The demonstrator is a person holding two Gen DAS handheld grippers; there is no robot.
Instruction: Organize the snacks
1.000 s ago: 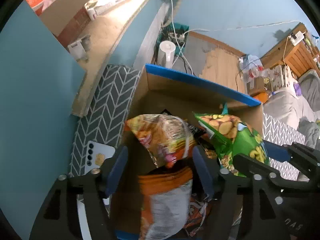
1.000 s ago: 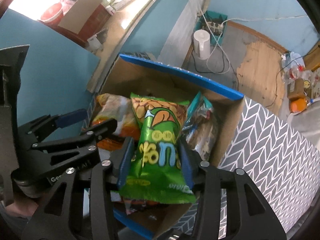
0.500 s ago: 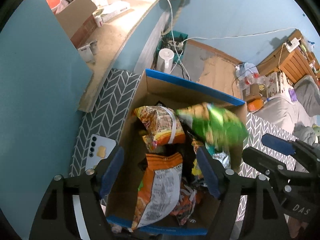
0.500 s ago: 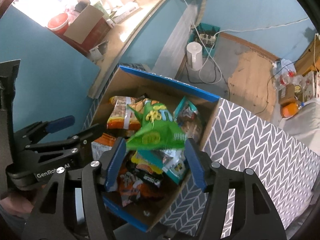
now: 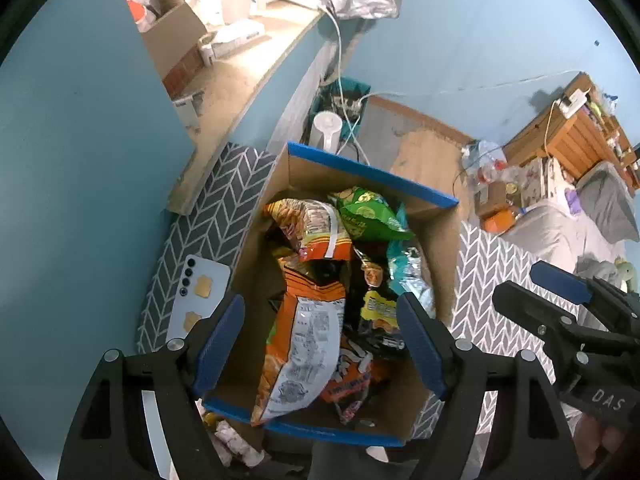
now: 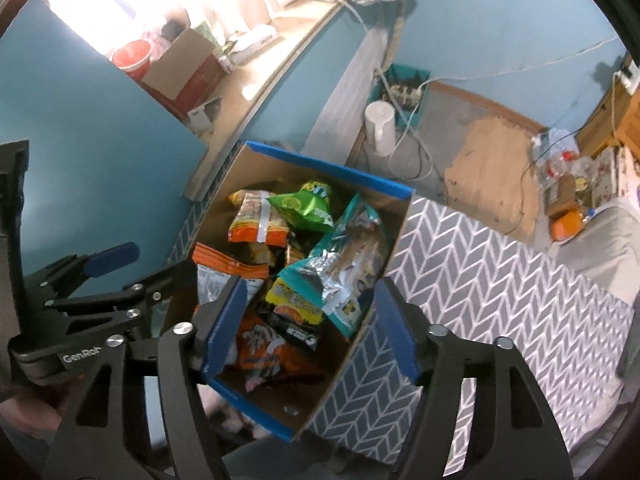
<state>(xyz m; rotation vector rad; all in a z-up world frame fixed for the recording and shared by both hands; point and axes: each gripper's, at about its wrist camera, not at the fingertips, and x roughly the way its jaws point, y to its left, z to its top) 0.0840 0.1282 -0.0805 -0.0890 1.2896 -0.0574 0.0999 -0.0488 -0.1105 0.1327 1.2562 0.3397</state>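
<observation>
A cardboard box with blue edges (image 5: 372, 172) (image 6: 328, 166) sits on a grey chevron-patterned surface and holds several snack bags. A green chip bag (image 5: 370, 216) (image 6: 306, 206) lies at the far end, beside an orange-and-clear bag (image 5: 316, 230) (image 6: 256, 224). An orange bag with a white back (image 5: 304, 344) lies nearer. A teal bag (image 6: 344, 272) lies on the right side. My left gripper (image 5: 320, 344) is open and empty above the box. My right gripper (image 6: 310, 328) is open and empty above the box's near right side.
A pale blue phone (image 5: 198, 296) lies on the chevron surface (image 6: 480, 280) left of the box. A wooden ledge (image 5: 236, 80) with a cardboard box and clutter runs along the blue wall. A white jug (image 6: 380, 128) and cables stand on the floor beyond.
My left gripper let go of the orange-and-clear bag and my right let go of the green bag. Both bags dropped into the box. Both grippers opened and rose away.
</observation>
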